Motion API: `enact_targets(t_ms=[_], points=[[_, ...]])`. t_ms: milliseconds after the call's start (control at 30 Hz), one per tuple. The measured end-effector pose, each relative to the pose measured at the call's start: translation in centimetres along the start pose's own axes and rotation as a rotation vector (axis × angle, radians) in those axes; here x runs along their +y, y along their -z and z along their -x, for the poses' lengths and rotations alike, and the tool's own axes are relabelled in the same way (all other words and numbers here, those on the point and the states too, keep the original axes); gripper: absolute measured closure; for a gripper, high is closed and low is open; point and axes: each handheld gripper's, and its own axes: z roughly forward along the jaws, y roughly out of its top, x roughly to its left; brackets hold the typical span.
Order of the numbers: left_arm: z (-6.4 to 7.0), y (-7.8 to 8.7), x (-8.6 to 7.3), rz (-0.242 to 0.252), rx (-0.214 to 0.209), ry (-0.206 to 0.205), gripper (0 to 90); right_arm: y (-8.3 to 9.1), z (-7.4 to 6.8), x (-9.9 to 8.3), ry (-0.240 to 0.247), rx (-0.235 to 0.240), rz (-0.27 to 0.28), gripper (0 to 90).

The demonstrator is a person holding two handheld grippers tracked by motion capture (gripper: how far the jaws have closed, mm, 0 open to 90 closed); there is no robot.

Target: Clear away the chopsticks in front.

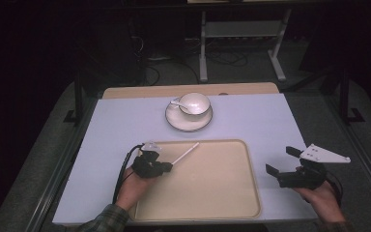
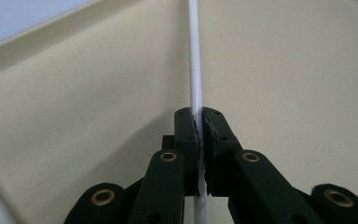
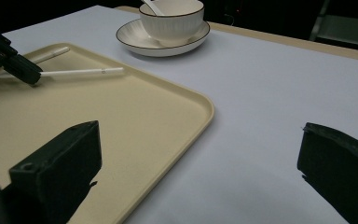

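A white chopstick slants over the upper left of the beige tray, and my left gripper is shut on its lower end. In the left gripper view the jaws pinch the chopstick at my left gripper, just above the tray floor. My right gripper is open with nothing in it, to the right of the tray's edge. Its view shows my right gripper with wide-apart jaws, the held chopstick and a second chopstick by the rim.
A white bowl with a spoon in it stands on a saucer beyond the tray. A pale blue mat covers the table. Dark floor and a metal stand lie behind.
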Motion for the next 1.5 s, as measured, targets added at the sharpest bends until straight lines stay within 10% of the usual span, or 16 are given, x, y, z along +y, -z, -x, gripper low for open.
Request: enact_targets(t_ms=[1033, 1500], points=[[0.3, -0.5, 0.1, 0.012, 0.012, -0.022, 83.2, 0.1, 0.0, 0.1, 0.007, -0.004, 0.007, 0.0], [0.6, -3.0, 6.2, 0.017, -0.067, -0.145, 89.8, 0.2, -0.1, 0.2, 0.011, -0.009, 0.01, 0.0]])
